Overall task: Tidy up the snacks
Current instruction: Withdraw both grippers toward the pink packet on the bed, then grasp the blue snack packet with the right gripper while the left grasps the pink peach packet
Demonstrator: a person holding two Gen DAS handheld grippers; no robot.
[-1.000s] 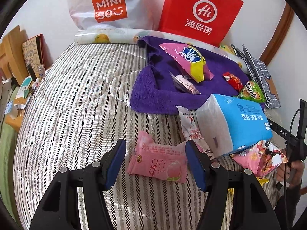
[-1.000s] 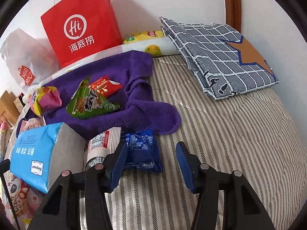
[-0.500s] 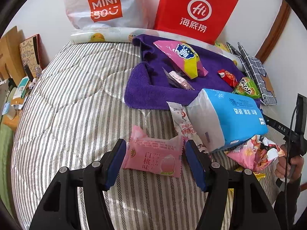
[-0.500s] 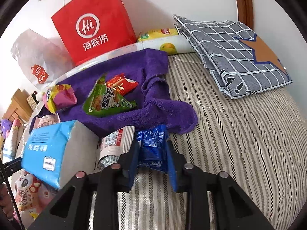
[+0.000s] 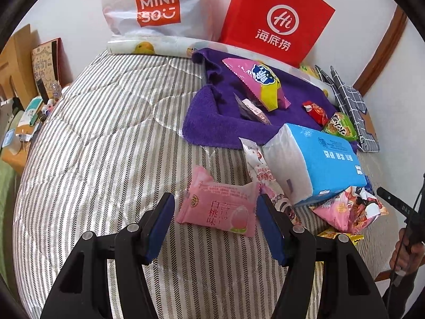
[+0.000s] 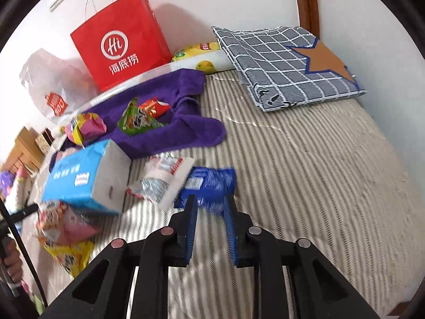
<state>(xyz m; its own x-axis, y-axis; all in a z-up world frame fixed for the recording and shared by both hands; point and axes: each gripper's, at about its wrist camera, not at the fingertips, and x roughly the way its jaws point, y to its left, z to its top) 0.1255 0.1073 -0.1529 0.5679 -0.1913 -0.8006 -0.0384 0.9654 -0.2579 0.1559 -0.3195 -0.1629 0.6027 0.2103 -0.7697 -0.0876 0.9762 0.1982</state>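
Snacks lie scattered on your striped bed. Your left gripper gapes wide around a flat, glossy pink packet, pads not touching. Your right gripper is clamped on a crinkly blue packet, blurred, beside a foil wrapper.

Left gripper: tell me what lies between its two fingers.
In the left wrist view, the open left gripper straddles a pink peach-flavour snack packet lying flat on the striped bedcover.
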